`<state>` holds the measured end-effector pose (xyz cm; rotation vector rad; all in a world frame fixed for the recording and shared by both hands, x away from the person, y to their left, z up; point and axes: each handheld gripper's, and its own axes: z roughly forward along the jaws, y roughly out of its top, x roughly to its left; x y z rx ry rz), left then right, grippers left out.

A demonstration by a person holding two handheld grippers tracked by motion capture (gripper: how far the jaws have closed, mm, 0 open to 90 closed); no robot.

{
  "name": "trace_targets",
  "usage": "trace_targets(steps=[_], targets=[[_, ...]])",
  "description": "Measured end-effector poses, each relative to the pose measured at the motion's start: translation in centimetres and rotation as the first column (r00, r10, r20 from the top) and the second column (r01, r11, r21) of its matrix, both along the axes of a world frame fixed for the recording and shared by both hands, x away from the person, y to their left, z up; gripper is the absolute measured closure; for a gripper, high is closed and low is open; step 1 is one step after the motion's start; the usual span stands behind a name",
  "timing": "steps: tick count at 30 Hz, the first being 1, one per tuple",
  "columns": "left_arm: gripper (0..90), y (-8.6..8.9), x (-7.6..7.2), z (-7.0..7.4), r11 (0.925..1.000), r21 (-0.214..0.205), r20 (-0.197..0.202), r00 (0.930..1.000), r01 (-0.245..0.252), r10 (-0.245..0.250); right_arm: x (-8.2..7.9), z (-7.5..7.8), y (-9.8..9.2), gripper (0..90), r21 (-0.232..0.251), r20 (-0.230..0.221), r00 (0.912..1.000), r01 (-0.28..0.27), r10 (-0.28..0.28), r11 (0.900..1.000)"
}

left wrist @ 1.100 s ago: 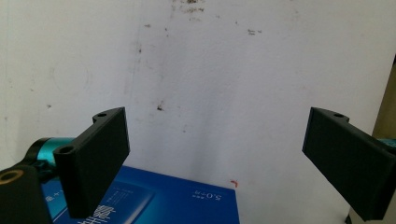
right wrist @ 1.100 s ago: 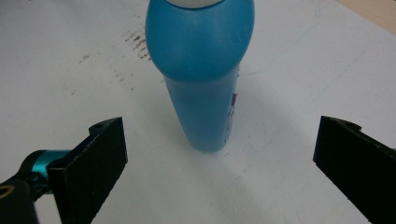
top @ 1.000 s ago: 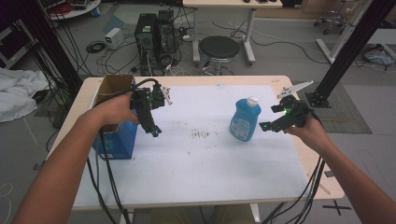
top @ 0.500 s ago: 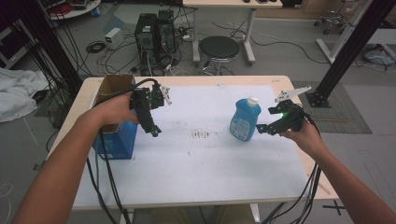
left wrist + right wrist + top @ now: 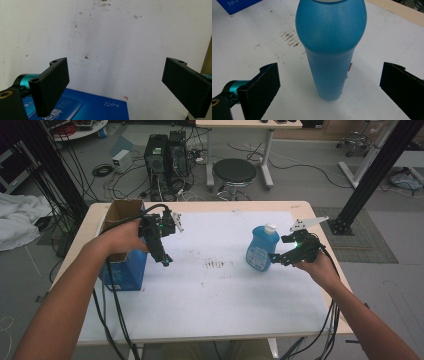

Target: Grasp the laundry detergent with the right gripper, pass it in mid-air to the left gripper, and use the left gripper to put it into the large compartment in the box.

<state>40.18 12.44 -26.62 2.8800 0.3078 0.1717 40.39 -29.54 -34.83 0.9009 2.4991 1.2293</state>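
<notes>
A blue bottle (image 5: 260, 249) with a white cap stands upright on the white table cover (image 5: 220, 310), right of centre. My right gripper (image 5: 278, 258) is open just to its right, low and level with its base. In the right gripper view the bottle (image 5: 330, 50) stands between the two spread jaws of the right gripper (image 5: 330, 75), untouched. My left gripper (image 5: 164, 258) hangs open beside a blue box (image 5: 122, 270) with an open brown top, jaws pointing down. In the left gripper view the left gripper (image 5: 116, 85) holds nothing, and the blue box (image 5: 85, 107) lies below it.
Dark smudges (image 5: 215, 265) mark the cover at mid-table. Cables trail from both grippers over the table's near edge. Behind the table stand a black stool (image 5: 234, 172) and computer towers (image 5: 165, 152). A black frame post (image 5: 372, 175) rises at the right.
My right gripper has moved left and closer to the bottle, its jaws now on either side of it. The left gripper has hardly moved.
</notes>
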Motion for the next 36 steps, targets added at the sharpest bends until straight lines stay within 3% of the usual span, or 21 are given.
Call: trace_targets(steps=[11,20,21,36], targets=[[7.4,-0.1,0.0,0.1,0.9999,-0.01,0.005,1.0,0.002,-0.002,0.7,-1.1,0.6,1.9,0.047,0.008,0.9999,0.014,-0.015,0.9988],[7.4,0.0,0.0,0.0,0.9999,-0.013,0.008,1.0,-0.005,0.005,0.9,-2.2,1.2,1.9,0.086,0.042,0.999,0.012,-0.016,0.9962],[7.4,0.1,0.0,0.1,1.0,-0.008,0.008,1.0,-0.003,0.003,0.9,-2.4,1.3,1.9,0.107,0.051,0.9985,0.014,-0.019,0.9941],[7.4,0.2,-0.1,0.1,0.9999,-0.01,0.008,0.9999,-0.011,0.012,1.1,-3.5,2.0,2.2,0.139,0.105,0.9925,0.048,-0.063,0.9891]])
